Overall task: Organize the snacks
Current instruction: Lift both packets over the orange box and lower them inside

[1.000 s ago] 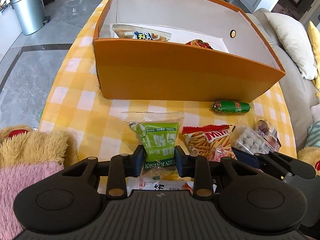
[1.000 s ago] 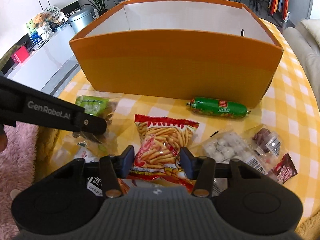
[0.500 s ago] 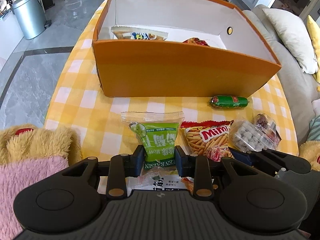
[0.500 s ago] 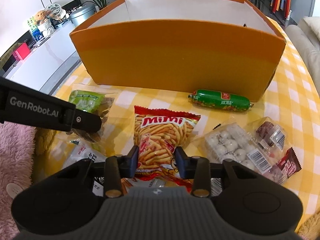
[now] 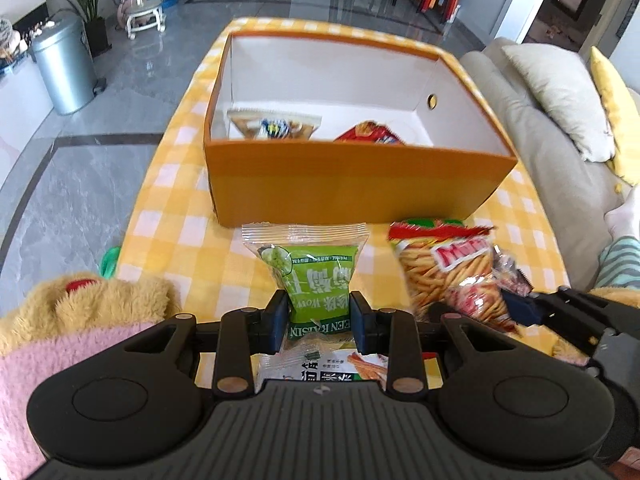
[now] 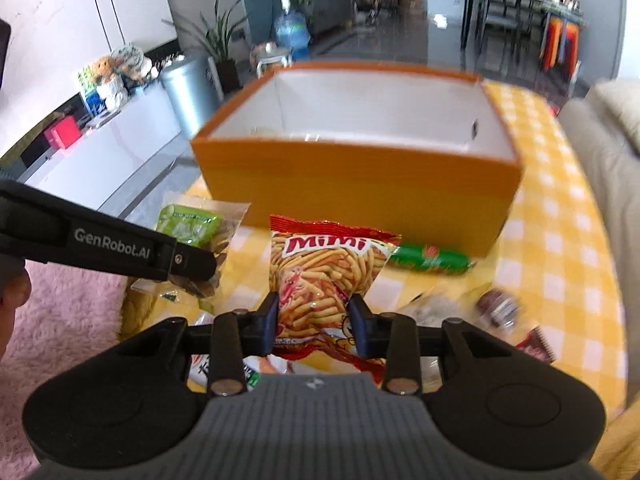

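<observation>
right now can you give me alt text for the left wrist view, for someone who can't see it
The left gripper is shut on a green raisin packet, held up in front of an orange box that already holds two snack bags, on a yellow checked tablecloth. To its right, the right gripper holds a red Mimi snack bag.

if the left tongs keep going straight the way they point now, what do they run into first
Probably the near wall of the orange box. The left tongs hold the green raisin bag, so the bag's top edge would likely touch that wall first, though depth is hard to judge.
</observation>
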`<action>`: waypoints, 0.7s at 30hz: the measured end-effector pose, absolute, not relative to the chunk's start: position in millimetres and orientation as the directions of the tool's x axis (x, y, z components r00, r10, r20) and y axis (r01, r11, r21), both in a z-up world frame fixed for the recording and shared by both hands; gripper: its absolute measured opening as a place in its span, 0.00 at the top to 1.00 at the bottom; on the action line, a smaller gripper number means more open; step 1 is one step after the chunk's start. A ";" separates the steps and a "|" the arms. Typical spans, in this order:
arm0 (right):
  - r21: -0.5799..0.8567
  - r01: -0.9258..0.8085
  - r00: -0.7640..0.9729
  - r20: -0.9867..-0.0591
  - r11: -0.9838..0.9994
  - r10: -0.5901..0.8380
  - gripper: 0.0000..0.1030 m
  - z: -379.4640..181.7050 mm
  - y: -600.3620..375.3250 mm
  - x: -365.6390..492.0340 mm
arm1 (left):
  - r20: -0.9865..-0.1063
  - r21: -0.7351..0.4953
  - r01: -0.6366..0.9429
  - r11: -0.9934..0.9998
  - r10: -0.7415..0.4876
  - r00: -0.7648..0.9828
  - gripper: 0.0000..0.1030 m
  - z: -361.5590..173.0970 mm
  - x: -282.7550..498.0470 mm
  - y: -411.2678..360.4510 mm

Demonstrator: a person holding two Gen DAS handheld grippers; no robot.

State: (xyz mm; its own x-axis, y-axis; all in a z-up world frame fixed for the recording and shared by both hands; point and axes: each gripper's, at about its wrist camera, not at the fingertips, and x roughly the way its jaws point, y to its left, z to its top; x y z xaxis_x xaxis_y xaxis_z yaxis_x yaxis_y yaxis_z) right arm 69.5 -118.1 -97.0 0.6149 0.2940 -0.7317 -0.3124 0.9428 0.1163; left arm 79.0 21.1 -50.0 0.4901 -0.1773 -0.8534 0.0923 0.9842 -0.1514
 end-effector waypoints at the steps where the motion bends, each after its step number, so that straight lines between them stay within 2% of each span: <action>1: 0.109 -0.308 0.633 -0.719 0.945 0.289 0.67 -90.7 -119.0 66.9 | -0.848 -0.152 0.096 0.984 -0.180 0.498 0.65 -46.1 77.8 20.7; 9: 0.125 -0.270 0.715 -0.638 0.955 0.285 0.67 -44.9 -141.2 56.0 | -0.792 -0.145 0.149 0.978 -0.205 0.575 0.65 -12.7 71.8 10.0; 21: 0.122 -0.224 0.758 -0.602 0.967 0.252 0.66 0.1 -159.9 89.3 | -0.718 -0.119 0.218 0.969 -0.235 0.655 0.65 27.0 102.4 -4.8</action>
State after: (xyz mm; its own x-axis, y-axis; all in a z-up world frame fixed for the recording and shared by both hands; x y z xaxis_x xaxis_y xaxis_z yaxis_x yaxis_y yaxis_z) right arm 89.3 -159.9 0.1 0.7579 0.2520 -0.6018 -0.2243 0.9668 0.1224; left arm 102.4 -4.8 27.0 0.6549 -0.2354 -0.7181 0.2176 0.9688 -0.1191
